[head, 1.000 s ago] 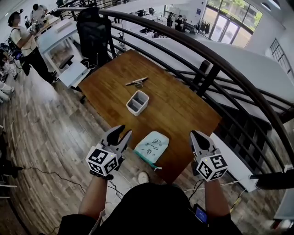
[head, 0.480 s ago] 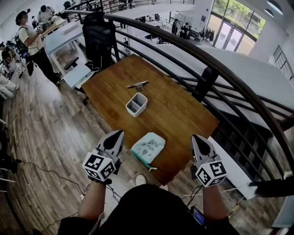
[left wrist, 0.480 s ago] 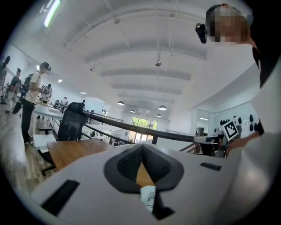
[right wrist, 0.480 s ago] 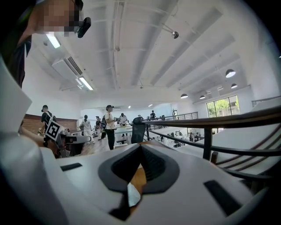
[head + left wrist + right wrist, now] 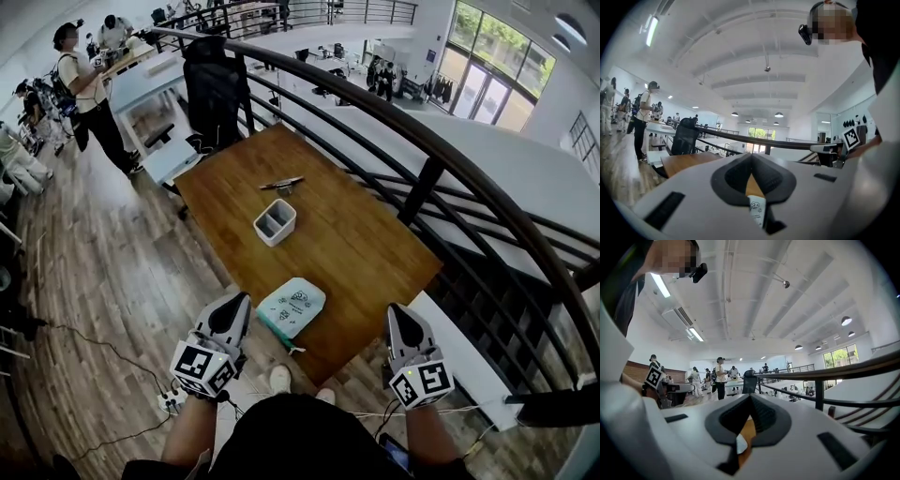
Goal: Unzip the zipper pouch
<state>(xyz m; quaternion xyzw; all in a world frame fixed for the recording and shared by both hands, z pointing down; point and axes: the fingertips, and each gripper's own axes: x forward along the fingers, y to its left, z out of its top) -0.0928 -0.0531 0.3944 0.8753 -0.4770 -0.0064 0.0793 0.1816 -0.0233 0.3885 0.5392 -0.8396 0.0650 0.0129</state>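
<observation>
Zipper pouch (image 5: 292, 307), lying ahead between both grippers on the table (image 5: 347, 234) edge; left gripper (image 5: 239, 300) jaws just closed empty, right gripper (image 5: 398, 310) shut empty, both drawn back: no unzipping under way, I judge.

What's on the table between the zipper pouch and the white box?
Only bare tabletop between zipper pouch and white box; the head view shows it.
</observation>
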